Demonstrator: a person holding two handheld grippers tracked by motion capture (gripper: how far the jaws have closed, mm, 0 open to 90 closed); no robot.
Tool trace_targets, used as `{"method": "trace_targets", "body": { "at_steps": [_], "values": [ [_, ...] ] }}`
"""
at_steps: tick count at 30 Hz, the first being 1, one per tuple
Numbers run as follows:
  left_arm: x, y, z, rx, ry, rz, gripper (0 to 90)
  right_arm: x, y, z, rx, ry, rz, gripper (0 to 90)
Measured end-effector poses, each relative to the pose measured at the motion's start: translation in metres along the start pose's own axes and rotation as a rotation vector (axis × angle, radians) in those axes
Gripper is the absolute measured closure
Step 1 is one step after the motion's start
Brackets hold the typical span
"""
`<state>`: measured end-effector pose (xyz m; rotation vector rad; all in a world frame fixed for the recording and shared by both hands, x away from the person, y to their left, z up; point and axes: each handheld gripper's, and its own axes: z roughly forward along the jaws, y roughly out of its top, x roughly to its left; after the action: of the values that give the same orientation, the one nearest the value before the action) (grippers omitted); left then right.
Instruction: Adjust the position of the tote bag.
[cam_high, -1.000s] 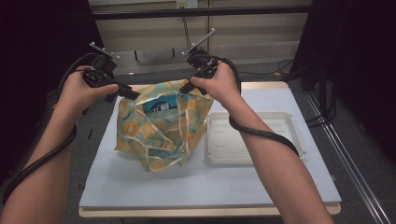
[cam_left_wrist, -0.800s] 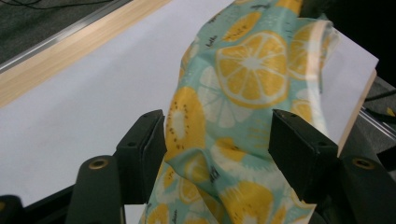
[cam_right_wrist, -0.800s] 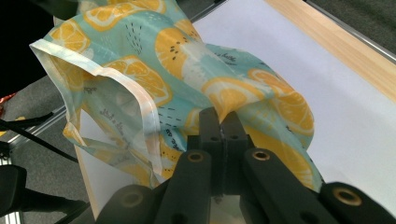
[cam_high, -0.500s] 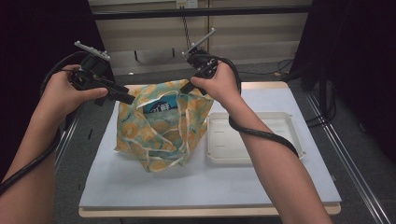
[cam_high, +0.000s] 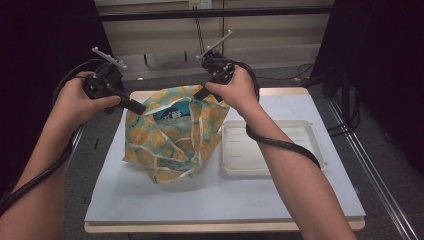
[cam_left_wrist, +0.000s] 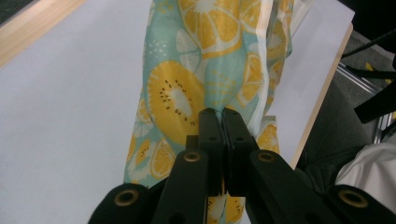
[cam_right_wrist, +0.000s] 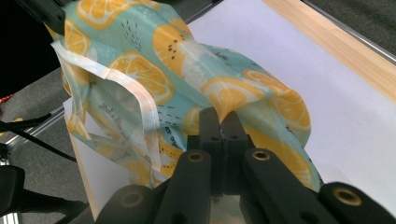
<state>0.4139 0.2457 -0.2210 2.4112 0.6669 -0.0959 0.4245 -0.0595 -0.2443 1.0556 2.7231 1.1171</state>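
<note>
- On the table (cam_high: 150, 210), the left gripper (cam_high: 141, 107), jaws just closed, and the right gripper (cam_high: 199, 95) each pinch the bag (cam_high: 170, 145) rim.
- Mouth held open; the blue item (cam_high: 170, 114) inside likely remains to unload, tray (cam_high: 272, 170) bare.

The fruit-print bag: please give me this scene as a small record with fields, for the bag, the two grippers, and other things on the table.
bag: fruit-print bag, teal with orange slices, standing on the table, mouth up and held open
inside bag: a blue item, partly hidden
left gripper: jaws have just been closing, now shut on the bag's left rim
right gripper: shut on the bag's right rim
tray: white tray to the right of the bag, nothing in it
table: white table with a wooden edge
</note>
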Motion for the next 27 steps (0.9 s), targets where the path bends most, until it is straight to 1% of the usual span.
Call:
{"method": "trace_targets", "body": {
  "at_steps": [1,2,3,4,5,6,7,8,9,10,11,14,15,16,17,18,20,21,22,23,24,25,26,27],
  "values": [
    [0.000,0.001,-0.004,-0.014,-0.001,-0.016,89.1,-0.001,-0.001,-0.001,-0.003,0.006,0.007,90.0],
    [0.001,0.002,-0.007,-0.017,0.000,-0.016,89.3,-0.002,-0.001,-0.001,-0.002,0.014,0.007,90.0],
    [0.001,0.002,-0.010,-0.043,0.007,-0.018,89.3,-0.002,-0.001,-0.001,-0.003,0.015,0.007,90.0],
    [0.002,0.003,-0.013,-0.043,0.000,-0.025,89.3,-0.002,-0.002,-0.001,-0.007,0.011,0.004,90.0],
    [0.003,0.003,-0.014,-0.053,0.006,-0.034,89.3,-0.002,-0.002,-0.002,-0.007,0.013,0.005,90.0],
    [0.004,0.004,-0.016,-0.070,0.014,-0.032,89.3,-0.002,-0.002,-0.003,-0.008,0.016,0.005,90.0],
    [0.004,0.005,-0.017,-0.078,0.014,-0.039,89.3,-0.002,-0.001,-0.003,-0.010,0.014,-0.002,90.0],
    [0.005,0.005,-0.018,-0.081,0.010,-0.046,89.0,-0.002,-0.001,-0.004,-0.014,0.014,0.003,90.0],
    [0.007,0.006,-0.020,-0.101,0.013,-0.044,88.8,-0.002,-0.001,-0.005,-0.015,0.015,0.006,90.0],
    [0.008,0.007,-0.020,-0.124,0.014,-0.067,89.0,-0.003,-0.001,-0.007,-0.020,0.017,0.007,90.0],
    [0.010,0.007,-0.022,-0.129,0.021,-0.070,89.1,-0.004,-0.001,-0.008,-0.026,0.016,0.008,90.0],
    [0.017,0.008,-0.020,-0.169,0.045,-0.125,89.7,-0.006,0.000,-0.009,-0.043,0.022,0.022,90.0],
    [0.018,0.008,-0.018,-0.187,0.044,-0.142,89.7,-0.007,0.000,-0.010,-0.046,0.021,0.027,90.0],
    [0.021,0.009,-0.016,-0.177,0.061,-0.146,89.7,-0.008,0.000,-0.009,-0.044,0.021,0.028,90.0],
    [0.022,0.009,-0.014,-0.178,0.074,-0.155,89.7,-0.008,0.000,-0.008,-0.045,0.017,0.026,90.0],
    [0.024,0.009,-0.011,-0.170,0.083,-0.154,89.7,-0.009,0.000,-0.008,-0.042,0.015,0.027,90.0],
    [0.030,0.009,-0.001,-0.143,0.101,-0.170,89.6,-0.010,0.000,-0.005,-0.034,0.012,0.030,90.0],
    [0.034,0.008,0.003,-0.116,0.100,-0.160,89.5,-0.010,0.000,-0.004,-0.032,0.012,0.033,90.0],
    [0.036,0.007,0.008,-0.110,0.094,-0.178,89.5,-0.011,-0.001,-0.002,-0.028,0.013,0.026,90.0],
    [0.039,0.005,0.012,-0.098,0.088,-0.183,89.5,-0.011,-0.002,-0.001,-0.026,0.015,0.025,90.0],
    [0.040,0.004,0.016,-0.095,0.085,-0.202,89.5,-0.012,-0.002,0.000,-0.021,0.017,0.025,90.0],
    [0.042,0.001,0.021,-0.079,0.079,-0.202,89.4,-0.012,-0.003,0.001,-0.023,0.018,0.024,90.0],
    [0.043,-0.001,0.024,-0.078,0.073,-0.210,89.4,-0.012,-0.004,0.002,-0.020,0.020,0.023,90.0],
    [0.045,-0.003,0.027,-0.064,0.071,-0.212,89.3,-0.012,-0.004,0.003,-0.015,0.018,0.022,89.8]
  ]
}}
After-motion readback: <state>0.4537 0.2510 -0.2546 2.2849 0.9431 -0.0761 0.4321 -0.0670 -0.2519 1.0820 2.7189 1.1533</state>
